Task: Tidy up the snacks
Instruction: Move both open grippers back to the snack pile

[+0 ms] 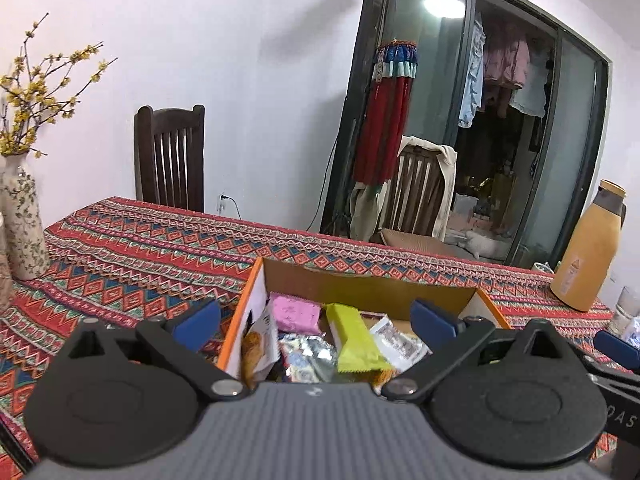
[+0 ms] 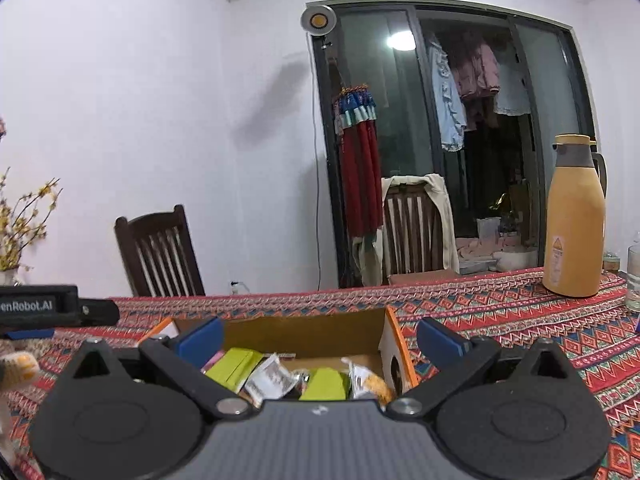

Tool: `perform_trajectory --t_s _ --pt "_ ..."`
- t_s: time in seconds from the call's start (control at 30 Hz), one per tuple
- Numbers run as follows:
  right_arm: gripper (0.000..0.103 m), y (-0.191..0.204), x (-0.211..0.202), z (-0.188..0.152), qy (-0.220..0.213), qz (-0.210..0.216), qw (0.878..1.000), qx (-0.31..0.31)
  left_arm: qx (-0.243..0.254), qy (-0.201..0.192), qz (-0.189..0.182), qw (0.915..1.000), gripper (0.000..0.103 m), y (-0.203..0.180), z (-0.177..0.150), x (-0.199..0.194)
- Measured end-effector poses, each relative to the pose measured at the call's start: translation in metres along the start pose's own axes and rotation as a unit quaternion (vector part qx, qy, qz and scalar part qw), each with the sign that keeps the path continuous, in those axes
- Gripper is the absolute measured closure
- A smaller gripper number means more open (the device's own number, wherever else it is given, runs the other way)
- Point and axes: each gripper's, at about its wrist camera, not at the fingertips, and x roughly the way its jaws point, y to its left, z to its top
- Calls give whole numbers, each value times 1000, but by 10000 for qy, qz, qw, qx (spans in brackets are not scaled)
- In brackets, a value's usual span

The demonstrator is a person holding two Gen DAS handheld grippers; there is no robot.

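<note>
The table (image 1: pixel 132 248) under its patterned cloth carries an open cardboard box (image 1: pixel 372 284), the landmark here, with a yellow thermos (image 1: pixel 588 248) well off to its right and a flowered vase (image 1: pixel 22 220) far to its left. Inside the box lie the snacks, gathered there presumably to keep them together: a pink packet (image 1: pixel 296 314), a lime-green wrapper (image 1: pixel 356 340) and silvery packets (image 1: pixel 308 354). Both the left gripper (image 1: pixel 316 322) and the right gripper (image 2: pixel 320 340) hover at the box's near edge with jaws spread wide and empty.
</note>
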Motion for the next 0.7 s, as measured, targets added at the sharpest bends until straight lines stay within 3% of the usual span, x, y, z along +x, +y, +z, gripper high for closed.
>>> perform_trajectory --t_s 0.37,0.7 --pt "0 6 -46 -39 591 163 9981 18 234 445 15 9987 0 31 -38 -30" --pt "0 13 -41 -87 1337 163 9909 64 224 788 -92 9966 0 59 -83 -24"
